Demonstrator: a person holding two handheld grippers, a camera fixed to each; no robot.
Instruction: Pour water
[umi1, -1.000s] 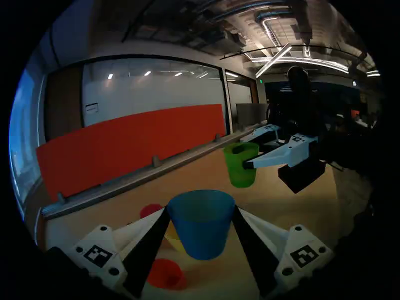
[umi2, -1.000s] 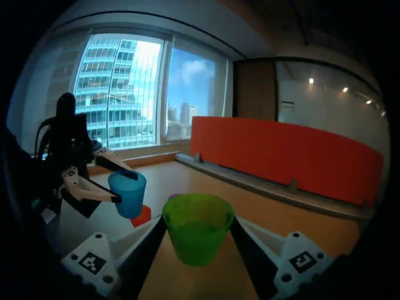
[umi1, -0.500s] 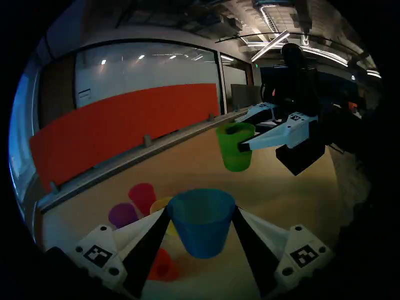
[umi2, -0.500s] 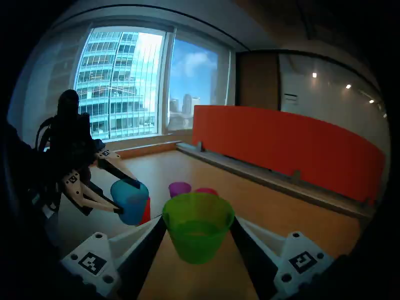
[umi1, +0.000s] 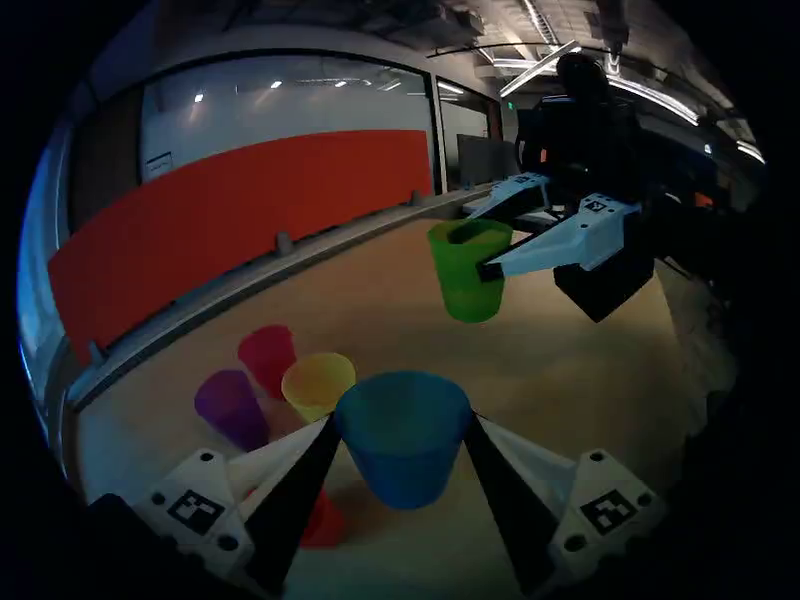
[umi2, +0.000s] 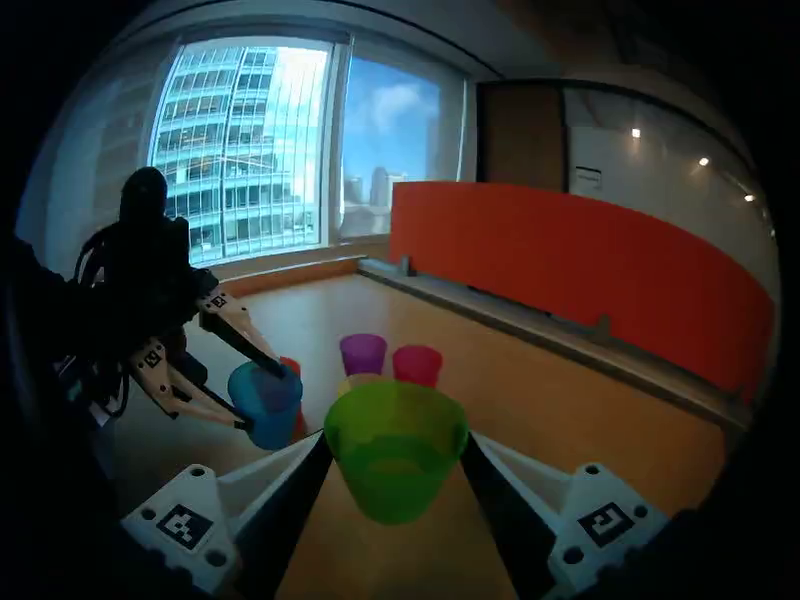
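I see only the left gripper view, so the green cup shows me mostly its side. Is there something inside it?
Observer: The right gripper view looks down into the green cup. A paler band lies low inside, perhaps water, but I cannot be sure.
Operator: And how does my blue cup look from outside?
Observer: The blue cup is roughly upright between the fingers of the left gripper. It is apart from the green cup, to its left in that view.
Operator: What is behind me?
Observer: A large window, with tall buildings outside.
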